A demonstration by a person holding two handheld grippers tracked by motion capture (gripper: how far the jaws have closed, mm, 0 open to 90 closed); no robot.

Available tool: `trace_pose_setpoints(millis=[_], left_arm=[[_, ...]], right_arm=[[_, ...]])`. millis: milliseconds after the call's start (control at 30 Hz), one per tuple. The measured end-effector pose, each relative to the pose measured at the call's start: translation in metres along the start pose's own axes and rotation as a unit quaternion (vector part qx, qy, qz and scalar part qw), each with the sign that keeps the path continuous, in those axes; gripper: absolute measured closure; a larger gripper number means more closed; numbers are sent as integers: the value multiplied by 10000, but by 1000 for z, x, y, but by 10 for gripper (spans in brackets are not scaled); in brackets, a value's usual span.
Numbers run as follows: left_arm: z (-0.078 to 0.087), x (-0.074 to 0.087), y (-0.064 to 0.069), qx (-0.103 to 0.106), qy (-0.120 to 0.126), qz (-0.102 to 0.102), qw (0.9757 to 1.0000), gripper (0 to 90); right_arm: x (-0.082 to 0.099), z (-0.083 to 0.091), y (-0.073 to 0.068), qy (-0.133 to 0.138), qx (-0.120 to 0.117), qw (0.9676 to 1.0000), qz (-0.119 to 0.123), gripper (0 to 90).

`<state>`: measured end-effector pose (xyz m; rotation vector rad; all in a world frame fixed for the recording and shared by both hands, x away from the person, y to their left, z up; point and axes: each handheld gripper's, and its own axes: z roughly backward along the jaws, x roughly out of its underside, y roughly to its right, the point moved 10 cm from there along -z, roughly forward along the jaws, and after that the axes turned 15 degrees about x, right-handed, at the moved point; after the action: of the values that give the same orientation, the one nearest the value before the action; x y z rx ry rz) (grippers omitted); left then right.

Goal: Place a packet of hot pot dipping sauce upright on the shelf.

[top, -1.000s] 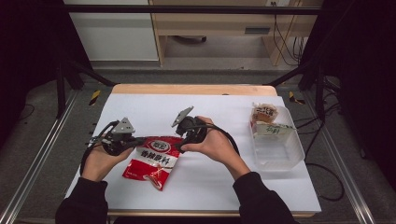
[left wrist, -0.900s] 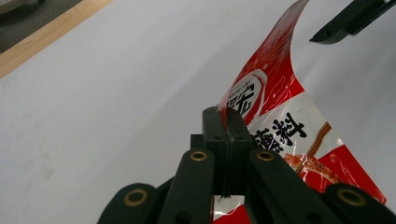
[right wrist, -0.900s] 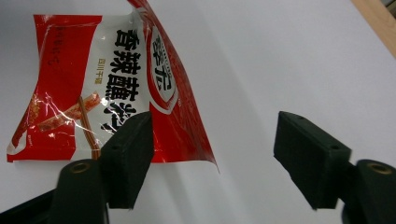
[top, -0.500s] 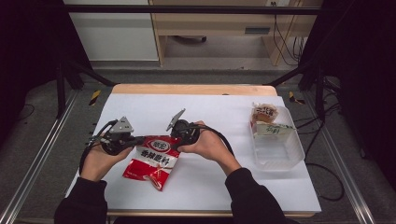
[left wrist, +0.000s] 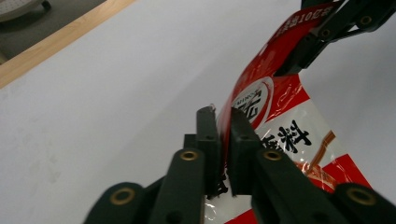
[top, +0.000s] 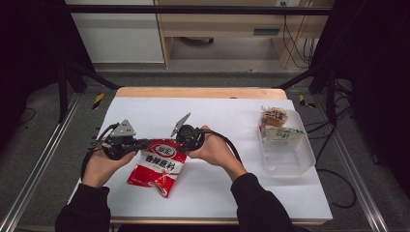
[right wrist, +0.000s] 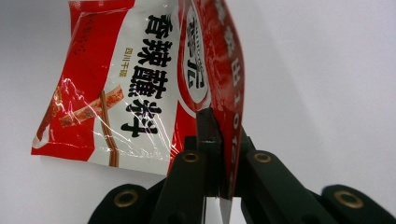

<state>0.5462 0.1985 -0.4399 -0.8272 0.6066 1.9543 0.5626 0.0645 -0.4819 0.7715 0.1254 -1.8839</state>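
Near edge of the white table [top: 212,193]: two dark sleeves, one hand on each claw. Just past them, a red and white snack bag [top: 157,166], flat on the table at its bottom end, lifted at its top edge.

Left gripper [top: 141,143] pinched on the bag's top left corner. Jaws close together there, the red edge squeezed between them, seen up close in the left gripper view [left wrist: 223,140]. Right gripper [top: 180,141] just closing over the last moment, now clamped on the bag's top right corner, with the edge standing between its jaws in the right gripper view [right wrist: 219,140].

Done so far, by the look of it: both top corners caught, one claw on each. Still sealed along the top, no rip to be seen. Probably left to do: pull the two corners apart and tear the bag open.

Hands low, close to the table, the claws pointed in at each other across the bag's top. Wrists about level, knuckles up.

Farther off to the right, a clear plastic tub [top: 290,154] with a small wrapped snack [top: 273,117] leaning at its far end. Well apart from the bag.
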Motion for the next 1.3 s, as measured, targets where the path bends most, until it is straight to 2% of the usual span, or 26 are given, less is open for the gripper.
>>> trace_pose_setpoints(millis=[167, 267, 333, 467, 600, 833, 933, 1033, 1300], left_arm=[[5, -5, -4, -135, 220, 82, 9996, 523], [8, -7, -6, -180, 311, 165, 9992, 393], [10, -8, -5, -147, 368, 153, 9991, 331], [15, -10, -6, -221, 430, 142, 9987, 261], [20, -10, -7, -251, 460, 131, 9985, 236], [25, 1, -18, -400, 383, 242, 9982, 212], [24, 8, -24, -498, 286, 301, 9979, 194], [22, 13, -26, -458, 243, 366, 9980, 188], [15, 22, -29, -511, 88, 356, 9980, 160]], right_arm=[[1, 7, 1, 3, -75, 10000, -4, 897], [1, 10, 3, 5, -49, 10000, -51, 897], [2, 13, 5, 15, -35, 10000, -55, 898], [4, 19, 11, 12, 21, 9999, -140, 898], [4, 30, 17, 51, 55, 9997, -238, 899], [2, 57, 26, 84, 174, 9997, -177, 900], [1, 69, 30, 70, 231, 9995, -182, 900], [0, 79, 35, 35, 275, 9995, -167, 900], [-6, 109, 42, -16, 353, 9993, -94, 900]])
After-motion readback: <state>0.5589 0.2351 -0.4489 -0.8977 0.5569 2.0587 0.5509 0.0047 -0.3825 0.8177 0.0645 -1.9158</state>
